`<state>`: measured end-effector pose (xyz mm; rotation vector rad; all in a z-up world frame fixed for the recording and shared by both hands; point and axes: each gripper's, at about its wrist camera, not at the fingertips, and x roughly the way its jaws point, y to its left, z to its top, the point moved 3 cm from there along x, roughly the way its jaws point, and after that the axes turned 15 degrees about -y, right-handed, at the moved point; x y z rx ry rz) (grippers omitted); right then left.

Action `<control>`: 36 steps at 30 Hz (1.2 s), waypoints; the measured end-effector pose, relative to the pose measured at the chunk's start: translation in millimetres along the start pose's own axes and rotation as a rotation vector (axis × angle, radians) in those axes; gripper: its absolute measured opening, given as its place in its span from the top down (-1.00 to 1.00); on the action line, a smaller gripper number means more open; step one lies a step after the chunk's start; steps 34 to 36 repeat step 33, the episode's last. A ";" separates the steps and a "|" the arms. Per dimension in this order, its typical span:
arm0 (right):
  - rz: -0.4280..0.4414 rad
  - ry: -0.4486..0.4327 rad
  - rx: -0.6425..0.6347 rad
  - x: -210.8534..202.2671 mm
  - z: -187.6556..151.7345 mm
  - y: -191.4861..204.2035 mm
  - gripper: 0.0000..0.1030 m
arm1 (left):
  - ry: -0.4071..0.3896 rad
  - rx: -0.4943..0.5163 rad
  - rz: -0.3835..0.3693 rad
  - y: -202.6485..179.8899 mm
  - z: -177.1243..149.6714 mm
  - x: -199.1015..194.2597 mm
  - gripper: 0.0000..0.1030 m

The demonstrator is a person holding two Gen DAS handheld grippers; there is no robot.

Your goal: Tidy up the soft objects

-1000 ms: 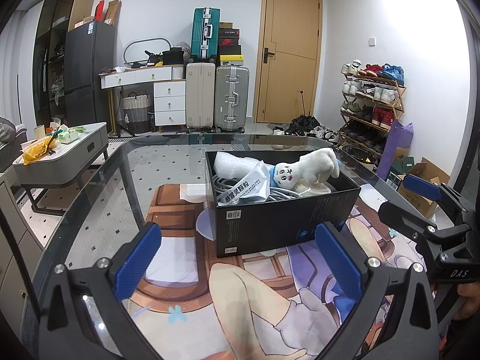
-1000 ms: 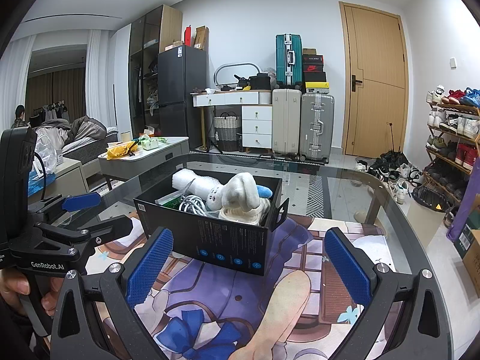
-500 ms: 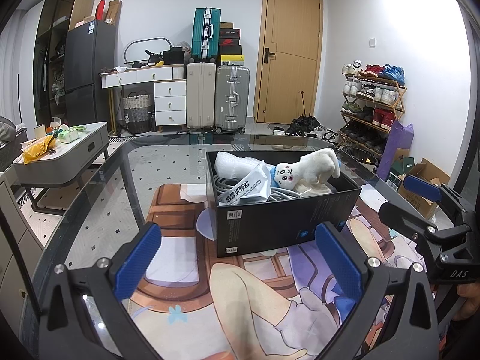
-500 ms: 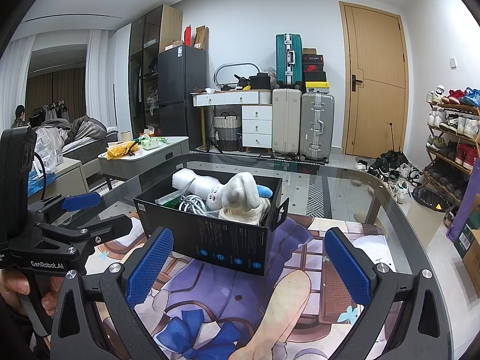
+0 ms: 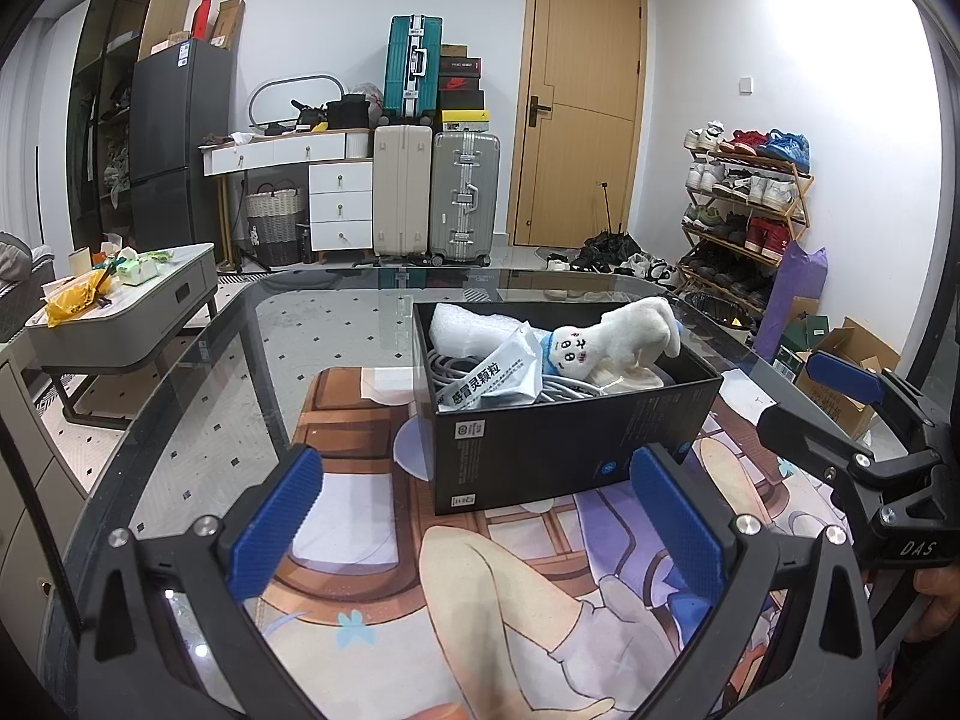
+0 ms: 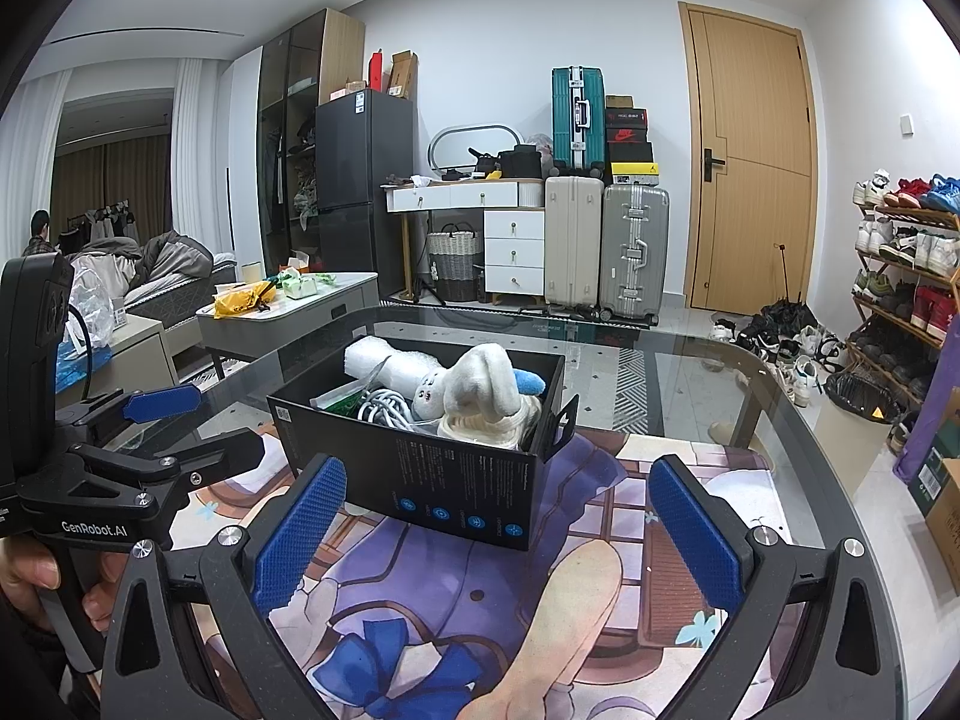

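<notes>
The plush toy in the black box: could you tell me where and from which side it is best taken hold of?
I would grip the plush toy across its raised white body, coming from above. It lies on top of the cables and packet, standing above the box rim, so the walls block a side approach. Both claws, left and right, are open.

White plush toy [image 5: 606, 345] lies atop clutter inside open black box [image 5: 570, 438].
</notes>
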<state>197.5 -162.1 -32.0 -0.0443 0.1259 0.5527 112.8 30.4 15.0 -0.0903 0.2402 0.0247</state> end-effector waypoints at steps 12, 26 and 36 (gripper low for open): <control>0.000 0.000 0.000 0.6 0.0 0.0 -0.99 | 0.000 -0.001 0.000 0.9 -0.5 0.0 -1.00; 0.000 0.001 0.001 0.0 0.6 -0.1 -0.99 | -0.003 -0.001 0.003 3.7 -2.2 0.6 -1.00; 0.000 0.002 0.001 0.1 0.8 -0.2 -0.99 | -0.003 0.003 0.002 3.1 -3.9 0.3 -1.00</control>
